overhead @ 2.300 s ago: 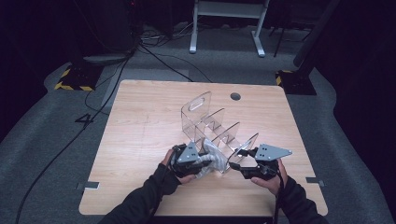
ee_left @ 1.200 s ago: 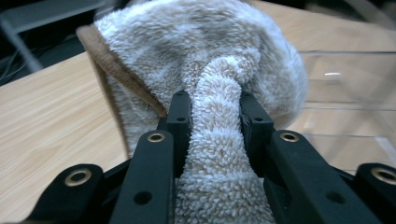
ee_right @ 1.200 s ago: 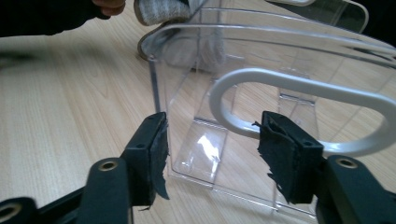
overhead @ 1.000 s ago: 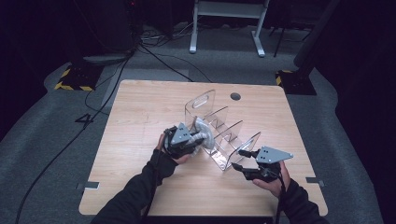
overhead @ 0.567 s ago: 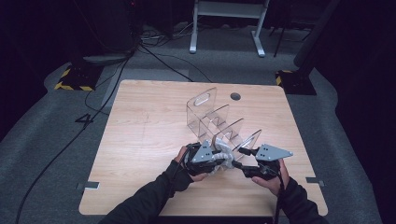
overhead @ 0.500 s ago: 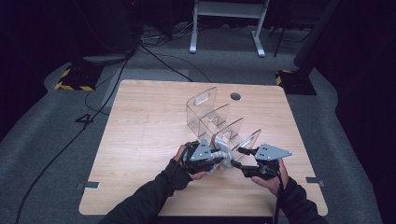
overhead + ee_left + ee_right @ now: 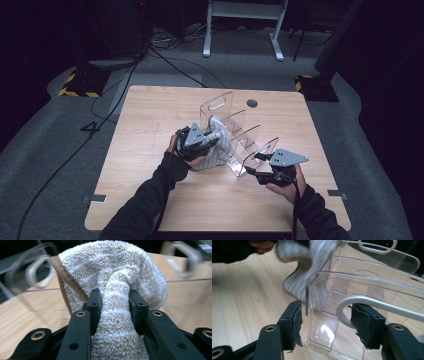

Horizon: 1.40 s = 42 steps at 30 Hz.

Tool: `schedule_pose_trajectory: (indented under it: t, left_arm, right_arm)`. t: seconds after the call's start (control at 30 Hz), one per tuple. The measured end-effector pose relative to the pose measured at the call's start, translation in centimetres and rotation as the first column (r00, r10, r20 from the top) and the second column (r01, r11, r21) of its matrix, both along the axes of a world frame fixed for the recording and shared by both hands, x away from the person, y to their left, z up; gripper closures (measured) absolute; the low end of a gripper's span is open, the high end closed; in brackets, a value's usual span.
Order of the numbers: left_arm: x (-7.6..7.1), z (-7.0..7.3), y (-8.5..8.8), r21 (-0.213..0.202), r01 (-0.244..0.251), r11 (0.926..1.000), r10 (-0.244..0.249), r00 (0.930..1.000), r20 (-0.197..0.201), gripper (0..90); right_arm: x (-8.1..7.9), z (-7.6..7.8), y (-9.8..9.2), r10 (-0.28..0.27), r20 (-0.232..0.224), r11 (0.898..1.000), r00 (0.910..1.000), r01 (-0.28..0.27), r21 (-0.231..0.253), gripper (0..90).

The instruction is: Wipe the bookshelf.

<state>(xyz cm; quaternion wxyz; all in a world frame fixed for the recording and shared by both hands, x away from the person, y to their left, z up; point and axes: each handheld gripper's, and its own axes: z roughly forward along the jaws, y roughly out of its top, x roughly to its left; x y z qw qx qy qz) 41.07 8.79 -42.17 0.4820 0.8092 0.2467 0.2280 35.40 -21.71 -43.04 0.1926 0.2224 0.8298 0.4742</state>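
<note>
A white-and-grey terry towel (image 7: 220,150) with a brown hem (image 7: 65,272) is bunched between the pads of my left gripper (image 7: 214,138) (image 7: 115,298), which is shut on it. The jaws have just eased apart slightly, with the towel still pinched. The towel hangs against the left side of a clear acrylic divider rack (image 7: 235,120) standing mid-table. My right gripper (image 7: 253,166) (image 7: 329,315) is at the rack's near end, open. The front panel's edge (image 7: 307,300) stands between its jaws, clear of the left pad (image 7: 295,320).
The wooden table (image 7: 150,115) has a round cable hole (image 7: 252,103) behind the rack. Bare wood lies to the left and along the near edge. Cables (image 7: 125,85) and a white frame (image 7: 240,30) are on the grey floor beyond.
The left hand has carried the towel from the rack's near end back and left, and lifted it against the rack's rear dividers. The right gripper has stayed at the front panel.
</note>
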Motion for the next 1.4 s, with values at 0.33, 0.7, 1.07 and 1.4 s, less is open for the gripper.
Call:
schedule_pose_trajectory:
  t: [0.33, 0.7, 1.07, 1.4]
  left_arm:
    - [3.1, -0.9, 1.1, 0.034, -0.078, 0.9964, 0.080, 0.9953, -0.055, 69.1]
    - [-1.7, -1.7, -2.5, 0.027, 0.123, 0.9921, -0.121, 0.9904, -0.067, 70.0]
    - [-4.3, -2.0, -3.9, 0.036, 0.271, 0.9619, -0.265, 0.9576, -0.112, 69.7]
    - [1.6, -0.5, 1.0, 0.015, 0.035, 0.9993, -0.034, 0.9958, -0.085, 69.0]
  right_arm:
    - [0.5, 0.1, 0.3, 0.014, -0.008, 1.000, 0.9999, -0.014, 0.005, 44.9]
    - [0.4, -0.1, 0.2, 0.019, -0.014, 0.999, 0.9997, -0.019, 0.030, 43.9]
    - [-0.2, 0.0, 0.6, 0.034, 0.002, 0.999, 0.9994, -0.034, 0.008, 42.8]
    - [-0.1, 0.0, 0.7, 0.049, 0.009, 0.999, 0.9988, -0.049, 0.005, 43.8]
